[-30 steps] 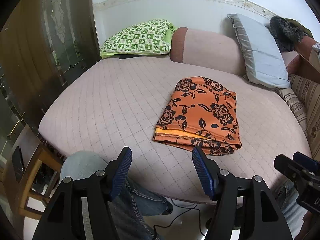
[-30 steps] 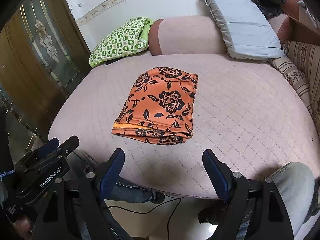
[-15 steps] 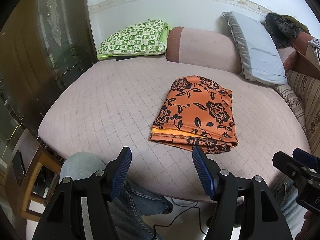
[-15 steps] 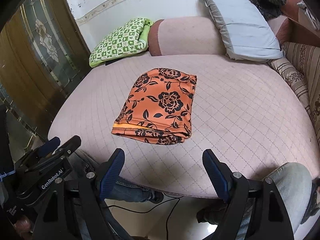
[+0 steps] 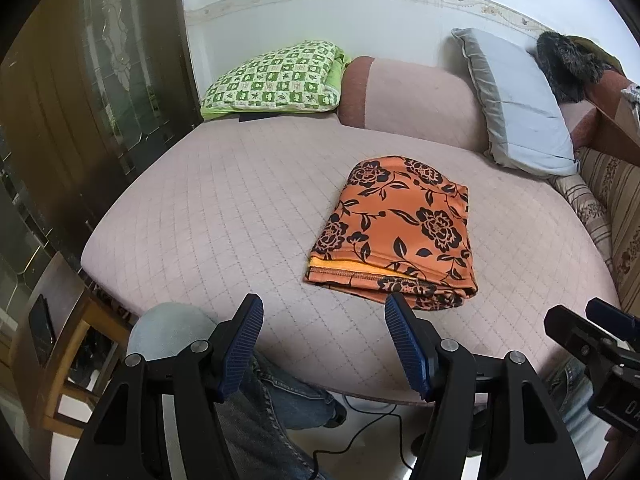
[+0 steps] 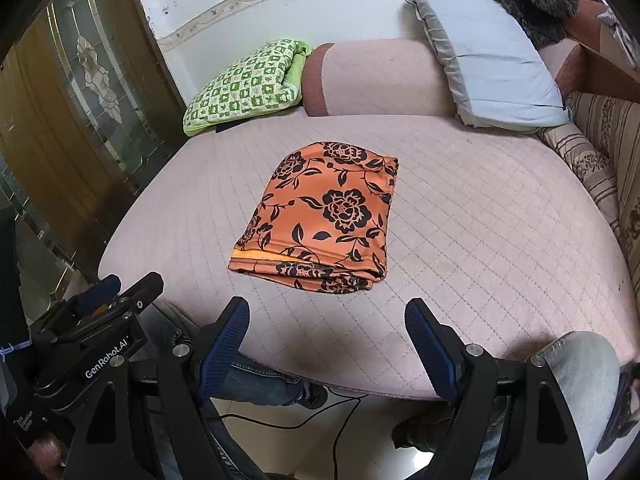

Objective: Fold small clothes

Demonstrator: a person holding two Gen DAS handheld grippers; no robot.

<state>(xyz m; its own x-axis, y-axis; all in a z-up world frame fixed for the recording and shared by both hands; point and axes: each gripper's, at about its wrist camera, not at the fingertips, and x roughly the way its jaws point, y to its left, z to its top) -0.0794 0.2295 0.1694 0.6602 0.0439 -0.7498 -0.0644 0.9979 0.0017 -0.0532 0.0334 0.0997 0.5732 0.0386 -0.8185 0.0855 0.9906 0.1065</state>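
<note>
The left gripper [image 5: 324,340] and right gripper [image 6: 326,340] both hang wide apart, empty, off the bed's [image 6: 480,220] edge. The folded orange floral garment [image 6: 320,216] lies at 12 o'clock; a careless nudge could spill its loose stacked layers.

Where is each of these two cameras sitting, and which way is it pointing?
Left wrist view: rides on the left gripper, looking forward over the pink quilted bed at the folded orange floral garment; shows its own open blue fingers, the person's jeans-clad knee, and the right gripper's body at the right edge.
Right wrist view: rides on the right gripper, facing the same bed; shows its open fingers, both knees, and the left gripper's body at the left edge.
Shared: the garment, green checked pillow, grey pillow.
</note>
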